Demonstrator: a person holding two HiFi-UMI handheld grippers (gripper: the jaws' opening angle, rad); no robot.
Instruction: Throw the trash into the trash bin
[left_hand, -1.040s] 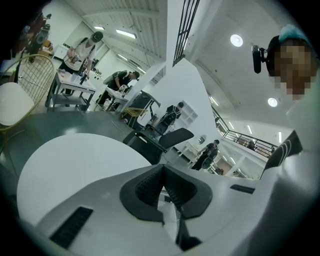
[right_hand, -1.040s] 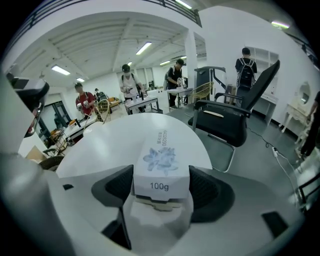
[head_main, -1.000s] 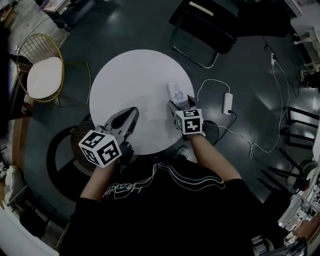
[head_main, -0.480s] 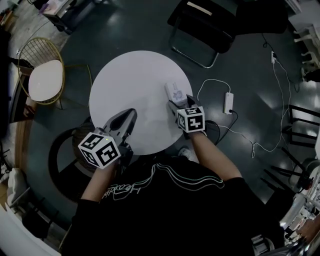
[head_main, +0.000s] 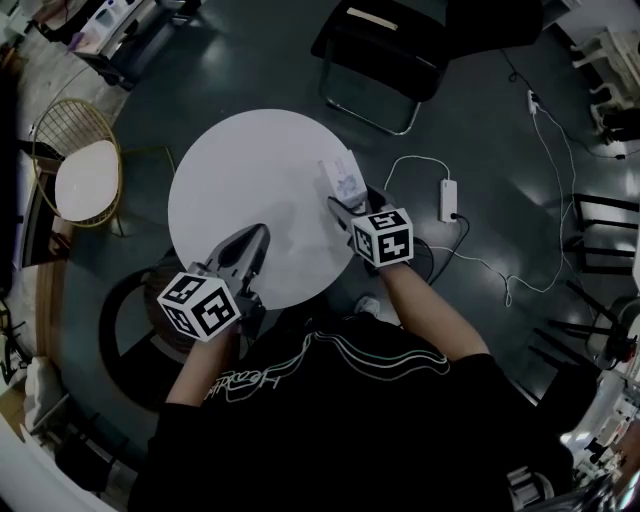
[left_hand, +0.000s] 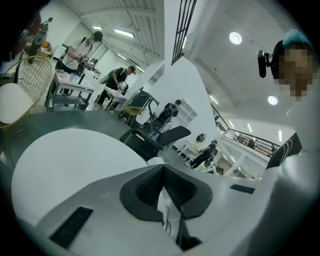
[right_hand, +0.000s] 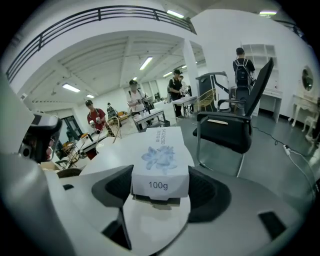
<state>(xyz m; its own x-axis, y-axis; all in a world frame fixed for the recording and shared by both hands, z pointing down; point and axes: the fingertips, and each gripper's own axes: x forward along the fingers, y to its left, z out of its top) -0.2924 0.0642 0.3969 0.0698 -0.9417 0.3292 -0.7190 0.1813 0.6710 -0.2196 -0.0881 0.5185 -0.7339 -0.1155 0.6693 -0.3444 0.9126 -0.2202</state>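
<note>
A white carton (head_main: 340, 180) with a blue flower print and "100g" on its end is the trash; my right gripper (head_main: 350, 202) is shut on it. In the right gripper view the carton (right_hand: 161, 160) sits clamped between both dark pads (right_hand: 116, 188), lifted just above the round white table (right_hand: 117, 150). My left gripper (head_main: 260, 235) hovers over the table's (head_main: 240, 170) near edge, shut and empty; its pads (left_hand: 150, 186) meet at the tip. A dark round bin (head_main: 125, 330) stands on the floor at the left, partly hidden by the left gripper's cube.
A gold wire chair (head_main: 85, 165) with a white seat stands left of the table. A black office chair (head_main: 385, 50) is beyond it. A power strip (head_main: 447, 200) and white cable lie on the floor at the right. Several people stand far off.
My right gripper has risen a little with the carton still clamped in it. The left gripper has drifted slightly, still shut.
</note>
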